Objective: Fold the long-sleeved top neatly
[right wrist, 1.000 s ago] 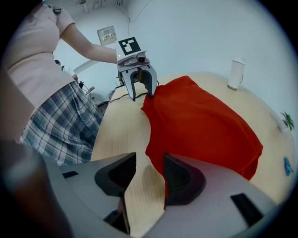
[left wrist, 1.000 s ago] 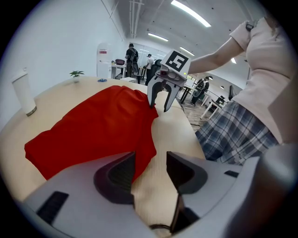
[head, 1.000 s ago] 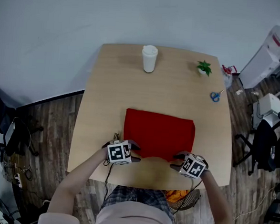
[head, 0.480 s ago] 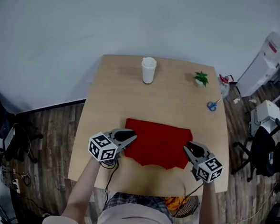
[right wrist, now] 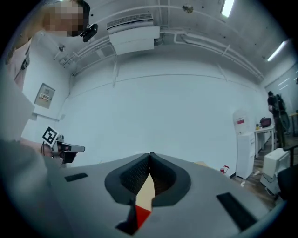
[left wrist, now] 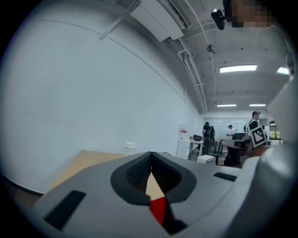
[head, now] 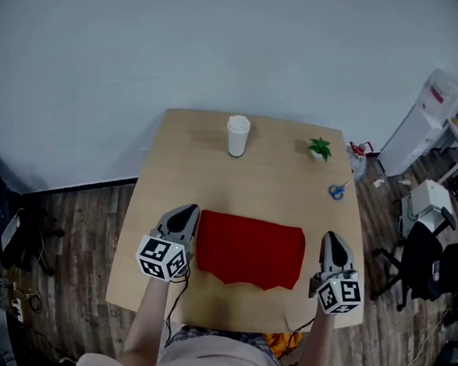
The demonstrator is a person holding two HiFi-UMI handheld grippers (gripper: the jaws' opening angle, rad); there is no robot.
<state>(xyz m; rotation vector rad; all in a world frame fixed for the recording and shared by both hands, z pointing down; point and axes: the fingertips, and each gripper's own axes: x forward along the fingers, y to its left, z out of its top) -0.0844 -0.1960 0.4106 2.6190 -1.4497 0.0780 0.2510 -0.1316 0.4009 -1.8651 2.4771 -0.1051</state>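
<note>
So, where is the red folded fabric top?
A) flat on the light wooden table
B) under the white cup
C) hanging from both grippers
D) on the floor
A: the red fabric top lies flat on the wooden table; the left gripper and right gripper beside it are shut and empty.

I'm working in an open-plan office or lab room. To the right of my right gripper [head: 331, 239] stand a water dispenser [head: 417, 117] and black swivel chairs [head: 425, 251] on wood-look flooring [head: 77, 222]. Ahead of the left gripper [head: 186, 213], strip lights [left wrist: 238, 69] and bare pipes [left wrist: 195, 79] run along the ceiling towards a far end where people [left wrist: 208, 132] stand
</note>
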